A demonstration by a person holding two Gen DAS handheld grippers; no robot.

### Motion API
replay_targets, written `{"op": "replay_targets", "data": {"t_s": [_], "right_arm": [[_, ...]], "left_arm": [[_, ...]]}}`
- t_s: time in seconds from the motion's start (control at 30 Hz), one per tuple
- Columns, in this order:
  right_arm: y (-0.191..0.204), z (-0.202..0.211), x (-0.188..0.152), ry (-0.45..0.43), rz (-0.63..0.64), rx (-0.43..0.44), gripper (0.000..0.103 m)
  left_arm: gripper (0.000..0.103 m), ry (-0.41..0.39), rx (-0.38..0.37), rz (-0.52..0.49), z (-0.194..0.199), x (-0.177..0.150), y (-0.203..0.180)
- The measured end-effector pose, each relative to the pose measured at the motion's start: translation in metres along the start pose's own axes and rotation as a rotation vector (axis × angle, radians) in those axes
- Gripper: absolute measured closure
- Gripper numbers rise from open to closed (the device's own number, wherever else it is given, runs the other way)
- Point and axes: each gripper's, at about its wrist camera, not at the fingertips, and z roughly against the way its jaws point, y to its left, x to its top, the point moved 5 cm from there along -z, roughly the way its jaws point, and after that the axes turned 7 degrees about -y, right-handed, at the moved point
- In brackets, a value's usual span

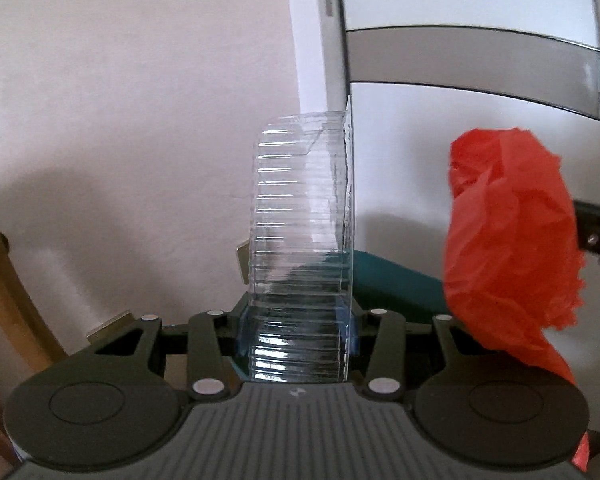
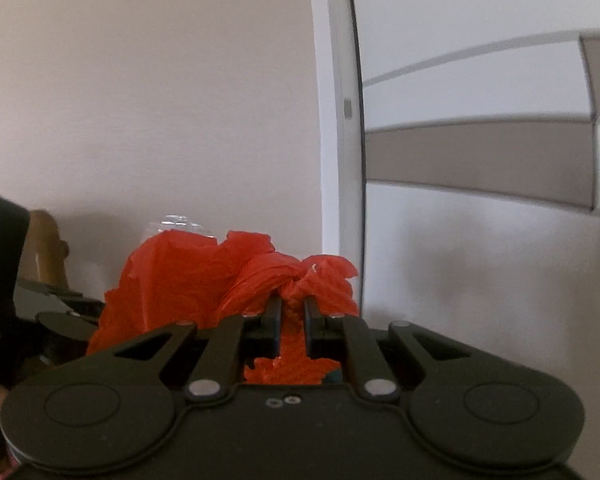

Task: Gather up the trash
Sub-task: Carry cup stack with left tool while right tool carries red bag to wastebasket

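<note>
A clear ribbed plastic container [image 1: 300, 232] stands up between the jaws of my left gripper [image 1: 296, 332], which is shut on its lower end. It is held in the air in front of a pale wall. A crumpled red-orange plastic bag [image 2: 220, 276] is pinched by my right gripper [image 2: 292, 312], whose jaws are shut on a bunch of the bag. The same red-orange bag [image 1: 512, 240] hangs at the right of the left wrist view, with part of the right gripper dark behind it. A bit of the clear container [image 2: 180, 222] peeks over the bag in the right wrist view.
A white door frame [image 1: 316, 40] runs up the middle, with white and grey panels [image 1: 480, 60] to its right. A teal object [image 1: 396, 280] lies low behind the container. A wooden chair back [image 1: 4, 272] shows at the left edge. A dark sleeve [image 2: 0, 264] is at the far left.
</note>
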Motion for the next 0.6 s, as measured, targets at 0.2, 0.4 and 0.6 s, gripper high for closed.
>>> {"op": "replay_targets", "data": {"t_s": [0.2, 0.4, 0.6], "right_arm": [[-0.01, -0.054, -0.027, 0.093, -0.124, -0.005, 0.094], [-0.015, -0.084, -0.062, 0.205, -0.064, -0.037, 0.094], [-0.018, -0.108, -0.08, 0.324, 0.018, -0.04, 0.093]], "left_arm": [[0.061, 0.07, 0.0, 0.014, -0.051, -0.003, 0.0], [0.061, 0.183, -0.015, -0.026, -0.095, -0.021, -0.007], [0.061, 0.282, -0.044, -0.083, -0.134, -0.038, -0.02]]}}
